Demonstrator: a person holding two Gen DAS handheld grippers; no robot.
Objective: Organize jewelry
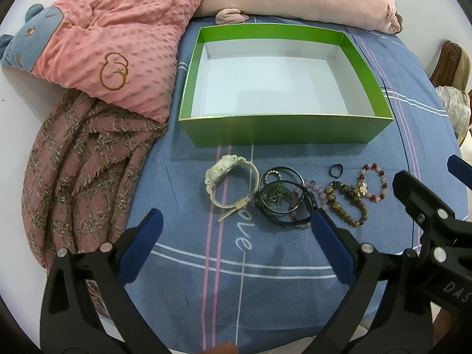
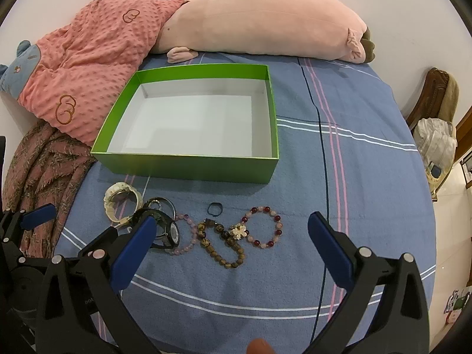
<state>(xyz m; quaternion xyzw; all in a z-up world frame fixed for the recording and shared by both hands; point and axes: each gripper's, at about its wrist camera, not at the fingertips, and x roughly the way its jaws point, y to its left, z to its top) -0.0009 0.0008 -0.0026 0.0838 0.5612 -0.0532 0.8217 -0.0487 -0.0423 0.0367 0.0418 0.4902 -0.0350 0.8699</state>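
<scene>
Two spread-wide grippers, your left gripper and right gripper, hover holding nothing above the blue bedsheet. Your green box sits beyond the cream watch, beaded bracelets and small black ring.

cloth, card and beads on a bed

woven matt blue bedsheet; green box of satin-sheened card, matt white inside; nubbly pink blanket; fuzzy scarf; glossy bead bracelet; smooth cream plastic-looking watch.
</scene>
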